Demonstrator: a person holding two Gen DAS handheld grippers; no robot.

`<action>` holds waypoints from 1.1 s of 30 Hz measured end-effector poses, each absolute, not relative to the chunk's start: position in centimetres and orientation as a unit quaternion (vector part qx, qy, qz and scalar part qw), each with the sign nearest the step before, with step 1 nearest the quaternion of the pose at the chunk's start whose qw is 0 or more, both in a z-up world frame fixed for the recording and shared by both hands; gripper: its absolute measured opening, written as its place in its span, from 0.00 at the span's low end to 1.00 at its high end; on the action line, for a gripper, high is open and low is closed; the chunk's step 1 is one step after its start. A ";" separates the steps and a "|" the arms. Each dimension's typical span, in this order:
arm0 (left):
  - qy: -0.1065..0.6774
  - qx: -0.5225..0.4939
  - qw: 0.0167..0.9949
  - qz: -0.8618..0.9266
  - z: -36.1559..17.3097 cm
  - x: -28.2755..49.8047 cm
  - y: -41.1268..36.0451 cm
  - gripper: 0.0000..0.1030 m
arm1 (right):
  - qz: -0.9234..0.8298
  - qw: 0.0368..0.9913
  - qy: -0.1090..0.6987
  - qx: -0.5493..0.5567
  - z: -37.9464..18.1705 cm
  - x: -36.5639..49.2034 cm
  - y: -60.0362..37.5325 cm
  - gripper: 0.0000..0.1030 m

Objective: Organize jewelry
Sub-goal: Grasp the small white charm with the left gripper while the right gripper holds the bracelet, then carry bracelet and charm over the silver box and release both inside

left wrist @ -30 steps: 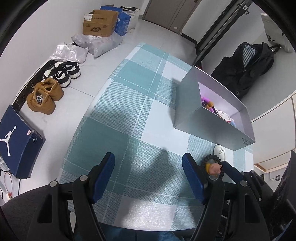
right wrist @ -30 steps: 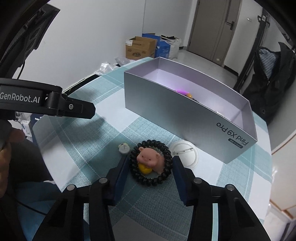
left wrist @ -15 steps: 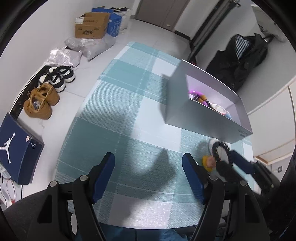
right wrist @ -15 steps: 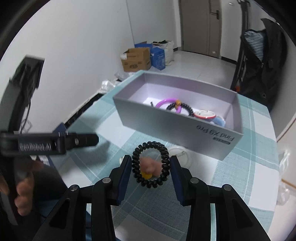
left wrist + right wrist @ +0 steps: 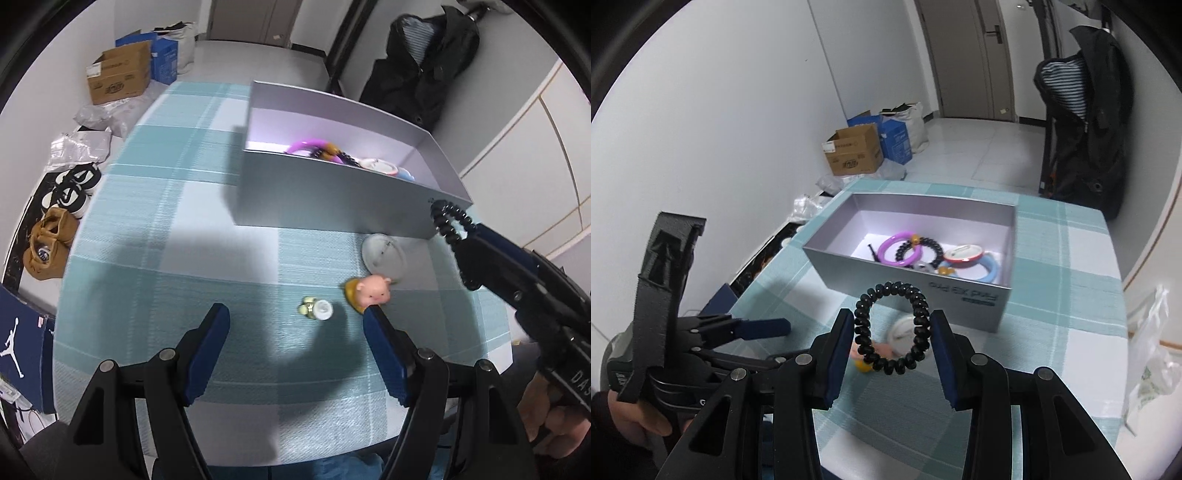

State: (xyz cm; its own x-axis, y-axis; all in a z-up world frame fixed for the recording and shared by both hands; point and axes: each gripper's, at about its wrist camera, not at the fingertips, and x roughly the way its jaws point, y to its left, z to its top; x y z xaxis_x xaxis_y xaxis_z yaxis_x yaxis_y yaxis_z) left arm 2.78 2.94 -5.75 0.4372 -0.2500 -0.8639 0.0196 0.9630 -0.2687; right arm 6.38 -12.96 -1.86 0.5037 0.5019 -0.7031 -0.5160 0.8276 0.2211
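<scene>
Tablecloth (image 5: 177, 229) checked teal; boxes (image 5: 855, 153) beyond.

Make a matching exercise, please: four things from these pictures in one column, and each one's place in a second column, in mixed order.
Things:
1. black coil hair tie
2. pink pig charm
3. purple ring
4. brown shoes

Places:
a. inside the grey box
b. on the floor
c. between the right gripper fingers
d. on the tablecloth

Pairs: 1-c, 2-d, 3-a, 4-b

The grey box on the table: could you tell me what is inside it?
The grey box holds a purple ring, black coil tie, round badge and blue ring; its near wall hides anything beneath.
</scene>
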 end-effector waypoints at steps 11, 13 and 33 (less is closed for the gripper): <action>0.523 -0.069 0.845 -0.081 -5.6 3.1 1.6 0.29 | 0.281 0.875 0.395 0.009 -1.0 6.7 -15.4 0.39; 0.523 -0.042 0.848 -0.080 -5.7 3.0 0.9 0.19 | 0.282 0.876 0.392 0.013 -0.8 6.7 -15.6 0.39; 0.482 -0.115 0.862 -0.111 -2.7 2.9 2.3 0.12 | 0.283 0.878 0.383 0.049 0.3 7.4 -16.2 0.40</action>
State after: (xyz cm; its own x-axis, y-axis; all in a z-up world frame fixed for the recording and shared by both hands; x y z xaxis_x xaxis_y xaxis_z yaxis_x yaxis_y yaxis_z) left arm 2.93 2.32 -2.70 0.5112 -0.3026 -0.8044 0.0814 0.9488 -0.3051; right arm 7.42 -16.23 0.29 0.5461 0.5339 -0.6455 -0.4592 0.8353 0.3024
